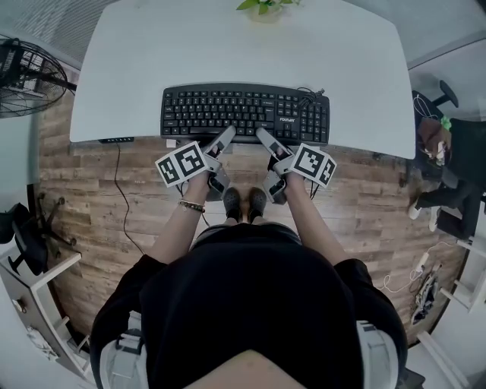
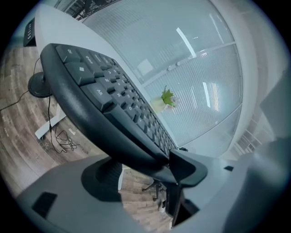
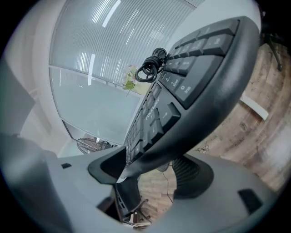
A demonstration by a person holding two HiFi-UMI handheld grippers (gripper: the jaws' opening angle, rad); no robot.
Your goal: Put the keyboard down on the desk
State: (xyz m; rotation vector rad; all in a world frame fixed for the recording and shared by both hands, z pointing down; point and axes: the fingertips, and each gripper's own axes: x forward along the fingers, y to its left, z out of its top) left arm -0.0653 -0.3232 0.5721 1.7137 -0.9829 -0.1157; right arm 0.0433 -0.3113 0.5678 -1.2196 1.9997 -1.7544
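Left gripper (image 2: 145, 173) and right gripper (image 3: 150, 173) are both spread wide, with the front lip of the keyboard (image 1: 244, 112) slotted loosely between the jaws. Only from the head view is it seen flat on the desk (image 1: 152, 53), with a plant (image 1: 262, 4) kept in a pot (image 1: 266, 15) at the far edge. The coiled cable (image 3: 153, 68) gets shown close-up by the right gripper view.

**Head view:** camera above the person, facing steeply down on the white rounded table (image 1: 228, 45), both pairs of jaws mid-frame.
**Left gripper view, right gripper view:** each camera sits just behind its own jaws and looks along them, very near the black plastic keyboard (image 2: 113, 104) between them.
**Shared by all three:** keyboard, table, and the small green potted plant (image 3: 130, 84) beyond the jaws.
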